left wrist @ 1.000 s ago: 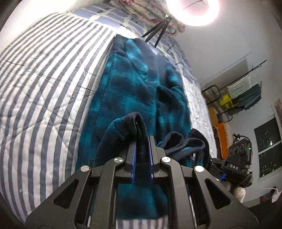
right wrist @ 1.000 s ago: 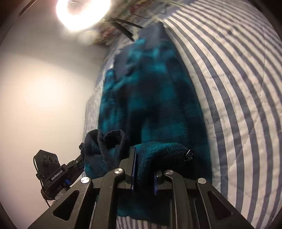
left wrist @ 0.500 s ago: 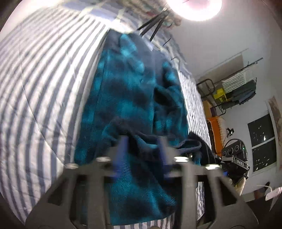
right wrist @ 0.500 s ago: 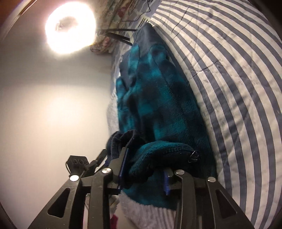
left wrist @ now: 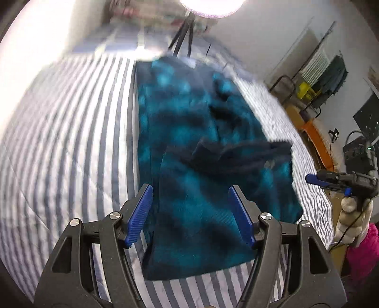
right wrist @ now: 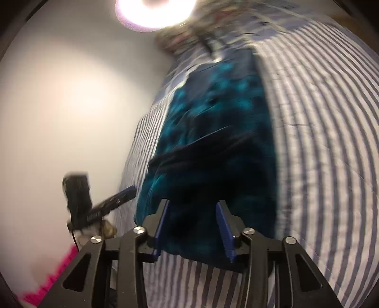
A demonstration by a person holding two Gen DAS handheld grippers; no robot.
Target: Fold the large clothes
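A teal and navy plaid fleece garment (left wrist: 201, 147) lies lengthwise on the striped bed, its near end folded over onto itself with a dark navy edge (left wrist: 236, 154) across the middle. It also shows in the right wrist view (right wrist: 220, 142). My left gripper (left wrist: 191, 213) is open and empty, above the garment's near end. My right gripper (right wrist: 194, 227) is open and empty, above the same near end. The right gripper also shows at the right edge of the left wrist view (left wrist: 331, 182), and the left gripper at the left of the right wrist view (right wrist: 111, 203).
The bed has a blue and white striped quilt (left wrist: 71, 142). A ring light on a tripod (left wrist: 208, 7) stands at the far end. A shelf and rack with clutter (left wrist: 315, 78) stand to the right. A white wall (right wrist: 71, 94) is on the other side.
Both grippers have opened and let go of the garment's near edge, which has dropped folded onto the garment. Both grippers have pulled back and up.
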